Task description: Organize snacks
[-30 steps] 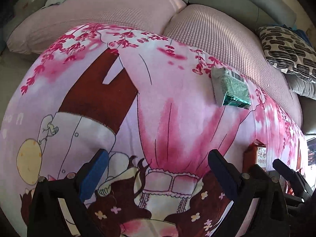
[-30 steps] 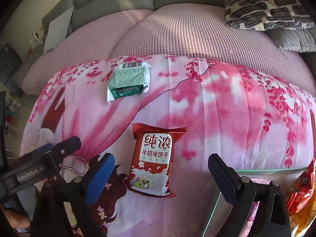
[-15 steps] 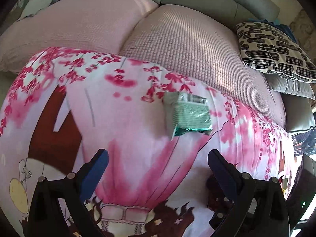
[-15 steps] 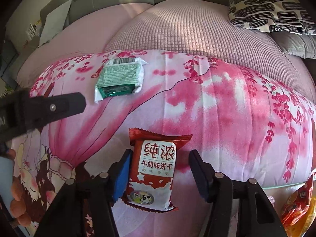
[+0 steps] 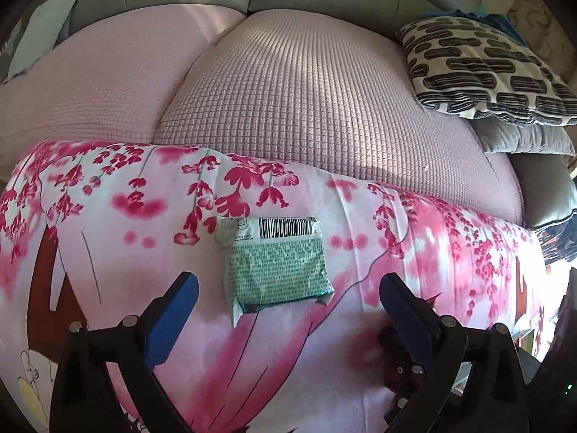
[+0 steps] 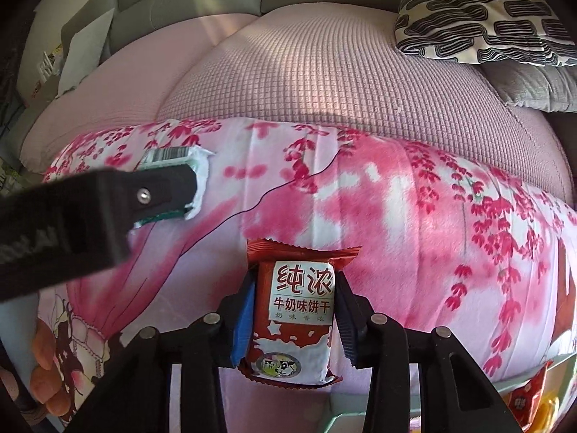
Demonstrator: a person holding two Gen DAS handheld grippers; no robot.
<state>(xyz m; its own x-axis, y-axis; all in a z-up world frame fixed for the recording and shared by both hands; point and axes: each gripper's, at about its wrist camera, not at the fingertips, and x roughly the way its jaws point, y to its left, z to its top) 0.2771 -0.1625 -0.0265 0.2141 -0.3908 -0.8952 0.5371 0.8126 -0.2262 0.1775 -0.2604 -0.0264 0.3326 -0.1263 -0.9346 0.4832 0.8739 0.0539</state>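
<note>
A: The right gripper (image 6: 294, 315) has pinched shut on the red milk-biscuit packet (image 6: 294, 321), low in the frame's centre; a second ago its jaws stood wide around it.

B: So that snack looks ready to lift. The left?

A: The left gripper (image 5: 288, 288) gapes wide and has swung over, so the green snack packet (image 5: 276, 265) on the pink floral blanket (image 5: 414, 249) now sits mid-frame between its fingers.

B: Likely the next grasp.
</note>
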